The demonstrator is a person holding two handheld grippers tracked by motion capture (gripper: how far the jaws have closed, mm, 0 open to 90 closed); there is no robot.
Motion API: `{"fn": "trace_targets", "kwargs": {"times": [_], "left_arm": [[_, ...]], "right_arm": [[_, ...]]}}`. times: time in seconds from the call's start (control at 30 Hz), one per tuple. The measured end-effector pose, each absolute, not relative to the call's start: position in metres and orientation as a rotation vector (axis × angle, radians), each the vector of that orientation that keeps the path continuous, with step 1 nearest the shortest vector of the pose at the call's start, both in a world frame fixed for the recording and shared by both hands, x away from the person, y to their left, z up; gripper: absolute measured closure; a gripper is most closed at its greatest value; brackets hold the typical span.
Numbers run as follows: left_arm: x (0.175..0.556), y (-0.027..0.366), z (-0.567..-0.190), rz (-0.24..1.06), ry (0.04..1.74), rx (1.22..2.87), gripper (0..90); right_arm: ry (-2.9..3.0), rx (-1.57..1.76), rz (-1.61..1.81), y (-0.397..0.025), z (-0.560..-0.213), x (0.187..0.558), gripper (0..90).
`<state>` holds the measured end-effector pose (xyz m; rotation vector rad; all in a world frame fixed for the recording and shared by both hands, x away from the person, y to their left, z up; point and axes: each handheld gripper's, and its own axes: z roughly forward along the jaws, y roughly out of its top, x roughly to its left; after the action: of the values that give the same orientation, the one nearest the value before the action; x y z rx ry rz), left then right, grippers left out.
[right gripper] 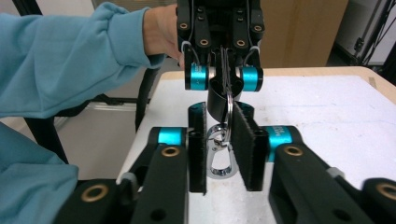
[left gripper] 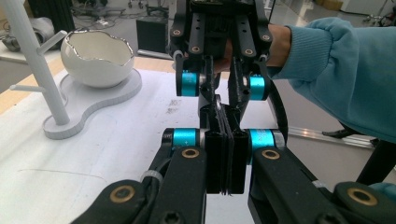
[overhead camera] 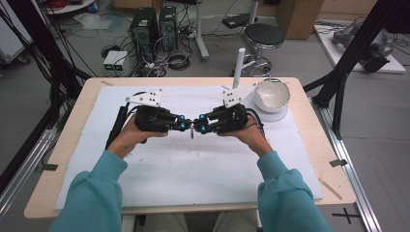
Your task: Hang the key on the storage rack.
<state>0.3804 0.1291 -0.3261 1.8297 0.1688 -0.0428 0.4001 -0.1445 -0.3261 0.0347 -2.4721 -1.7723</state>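
Keyring (right gripper: pixel 229 109) pinched in left gripper (right gripper: pixel 225 81) — clasp (right gripper: pixel 218 156) dangles between right gripper's (right gripper: pixel 224 149) parted jaws. Close off-centre and it swings away.

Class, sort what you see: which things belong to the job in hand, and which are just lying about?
In the job: left claw, right claw, metal clip on its ring.
Lying about: white bowl, peg stand, stool, computer towers.

Lab: floor computer towers (overhead camera: pixel 153 28), cable tangles (overhead camera: pixel 169 60).
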Motion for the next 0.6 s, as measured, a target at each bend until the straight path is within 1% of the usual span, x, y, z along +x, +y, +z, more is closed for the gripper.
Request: {"fn": "trace_targets", "kwargs": {"times": [0.07, 0.13, 0.6], "left_arm": [[0.3802, 0.1287, -0.3262, -0.046, 0.167, 1.828, 88.7], [0.3800, 0.1282, -0.3265, -0.049, 0.165, 1.828, 88.7], [0.3804, 0.1283, -0.3273, -0.049, 0.137, 1.836, 88.5]], "right_arm": [[-2.473, 0.041, -1.775, -0.1450, -0.3260, 0.4004, 81.5], [-2.488, 0.021, -1.781, -0.1453, -0.3252, 0.3995, 86.3], [-2.496, 0.008, -1.742, -0.1449, -0.3232, 0.3992, 88.9]]}}
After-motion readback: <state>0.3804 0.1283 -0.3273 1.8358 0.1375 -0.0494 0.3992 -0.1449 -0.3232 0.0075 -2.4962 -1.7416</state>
